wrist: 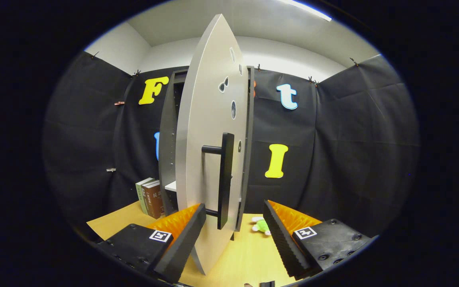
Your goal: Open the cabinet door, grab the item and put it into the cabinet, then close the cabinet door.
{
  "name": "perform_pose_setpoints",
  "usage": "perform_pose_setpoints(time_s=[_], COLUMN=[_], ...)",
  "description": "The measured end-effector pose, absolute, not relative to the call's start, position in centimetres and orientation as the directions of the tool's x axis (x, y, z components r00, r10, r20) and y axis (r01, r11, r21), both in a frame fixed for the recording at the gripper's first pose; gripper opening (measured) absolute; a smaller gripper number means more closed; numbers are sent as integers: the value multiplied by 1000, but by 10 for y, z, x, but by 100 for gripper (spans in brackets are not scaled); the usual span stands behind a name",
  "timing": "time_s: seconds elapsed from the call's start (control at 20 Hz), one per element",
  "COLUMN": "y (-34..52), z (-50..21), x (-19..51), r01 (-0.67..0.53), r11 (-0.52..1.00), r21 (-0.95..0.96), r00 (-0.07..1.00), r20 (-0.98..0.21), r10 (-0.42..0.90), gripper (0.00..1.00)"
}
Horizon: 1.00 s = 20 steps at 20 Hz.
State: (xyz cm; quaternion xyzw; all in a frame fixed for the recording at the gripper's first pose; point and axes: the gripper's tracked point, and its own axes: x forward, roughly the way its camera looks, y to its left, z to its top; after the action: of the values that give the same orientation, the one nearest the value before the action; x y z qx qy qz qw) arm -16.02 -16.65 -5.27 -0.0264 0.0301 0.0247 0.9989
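Fingers of the hand-held gripper [233, 235] spread wide, straddling the cabinet door [207, 159] edge, gripping nothing.

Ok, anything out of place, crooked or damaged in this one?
Nothing stands out. The cabinet door is swung partly open, its handle between the open gripper fingers. The green toy lies on the table beyond them; books stand upright beside the cabinet.

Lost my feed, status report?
Gripper open, straddling swung-out grey cabinet door by black bar handle. Green plush toy on wooden table beyond, untouched.
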Motion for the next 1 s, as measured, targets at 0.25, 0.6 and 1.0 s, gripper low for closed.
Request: perform_pose_setpoints(time_s=[0.25, 0.6, 1.0], y=[-87, -2, -1], z=[-59, -79, -49], x=[-131, -103, -96], r01=[-52, -98, -29], r11=[999, 994, 998], r21=[0, -46, -59], r00=[997, 993, 999], r20=[-53, -71, -35], r10=[52, 94, 27], gripper=[96, 98, 98])
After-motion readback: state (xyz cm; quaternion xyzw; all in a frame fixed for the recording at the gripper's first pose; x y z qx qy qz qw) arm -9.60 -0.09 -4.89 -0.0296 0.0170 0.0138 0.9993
